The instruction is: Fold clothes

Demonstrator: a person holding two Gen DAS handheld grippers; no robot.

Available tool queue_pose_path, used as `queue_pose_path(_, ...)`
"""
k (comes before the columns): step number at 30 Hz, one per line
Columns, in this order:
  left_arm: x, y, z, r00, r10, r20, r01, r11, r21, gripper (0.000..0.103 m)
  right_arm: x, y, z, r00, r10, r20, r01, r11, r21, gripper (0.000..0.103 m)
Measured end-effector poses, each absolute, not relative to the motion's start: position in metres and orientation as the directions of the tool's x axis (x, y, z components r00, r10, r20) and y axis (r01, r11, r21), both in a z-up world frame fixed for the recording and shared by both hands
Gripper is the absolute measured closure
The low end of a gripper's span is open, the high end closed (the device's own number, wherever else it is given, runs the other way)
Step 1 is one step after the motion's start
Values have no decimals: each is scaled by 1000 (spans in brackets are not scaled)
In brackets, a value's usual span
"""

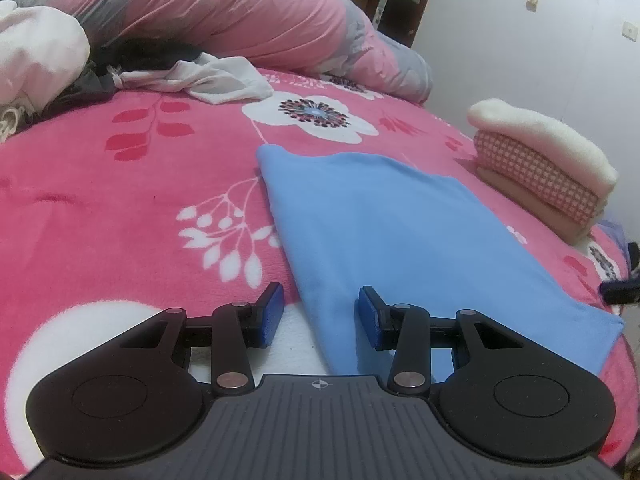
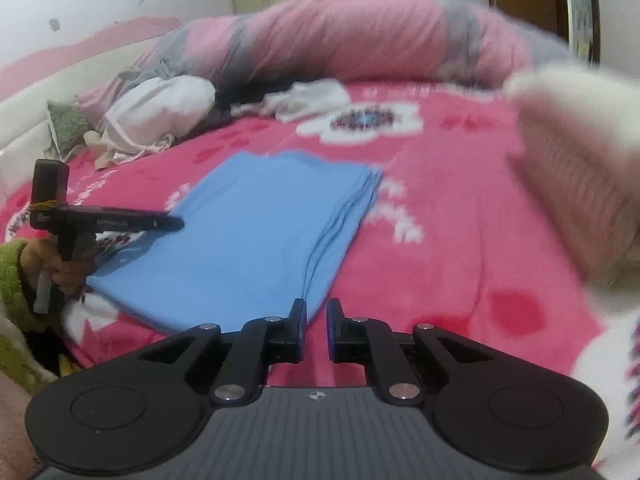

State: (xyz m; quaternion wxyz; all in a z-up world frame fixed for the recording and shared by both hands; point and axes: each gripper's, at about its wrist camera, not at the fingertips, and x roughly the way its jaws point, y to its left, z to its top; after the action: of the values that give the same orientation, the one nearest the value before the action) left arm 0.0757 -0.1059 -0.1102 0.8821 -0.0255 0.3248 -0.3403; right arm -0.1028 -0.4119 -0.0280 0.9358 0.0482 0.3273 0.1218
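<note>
Unfolded heap: white and dark clothes (image 1: 44,64) lie bunched at the far left of the bed, against a rolled pink and grey quilt (image 1: 248,16); a loose white garment (image 1: 208,78) trails out from the heap toward the middle
Bed cover: pink blanket (image 1: 120,200) with white flowers and leaf sprigs, spread under everything
Left gripper (image 1: 320,316): low over the near edge of the bed; its blue-padded fingers (image 1: 272,312) stand wide apart and hold nothing, the left one over the blanket, the right one over the blue cloth's near left part
Person: in the right wrist view a hand (image 2: 60,268) in a green sleeve grips the left gripper's handle at the near left corner of the cloth
Blue cloth (image 1: 400,240): folded into a long flat rectangle, lying on the blanket in the middle; its layered edges show along its right side in the right wrist view
Right gripper (image 2: 316,330): just above the near right corner of the blue cloth; fingers drawn to a narrow gap, nothing between them
Folded stack (image 1: 540,168): white fleece on top, pink checked piece under it, a tan piece at the bottom, to the right of the blue cloth and apart from it; blurred in the right wrist view
</note>
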Motion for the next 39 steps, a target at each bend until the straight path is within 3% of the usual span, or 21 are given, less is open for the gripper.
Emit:
queue_pose_path(3,75,-106,-110,560,-615,-554,583,768,-263,61,-100,-398,-22,765,314,-562,-275,949,156,93)
queue_pose_path(18,75,-104,-112,559,-631,-538,581,761,-287,61,-81,-406,6,692,429,-580,-440,888,131,92)
queue_pose_path(23,74,-103,-114,568,-632,-528,585,761,-281,61,21,-377,7,690,481,-541,-519,850,92,90)
queue_pose_path(26,75,-102,-115,565,-638,-523,587,756,-289,61,85,-358,-12,658,497,-566,-549,831,91,90)
queue_pose_path(31,76,-98,-117,559,-655,-509,592,745,-307,60,157,-366,-54,623,473,-624,-458,866,199,90)
queue_pose_path(34,76,-96,-118,555,-666,-498,598,736,-318,60,184,-385,-77,613,451,-649,-369,890,269,99)
queue_pose_path(39,79,-93,-120,541,-690,-481,601,717,-352,58,182,-430,-80,697,280,-661,-126,954,271,96)
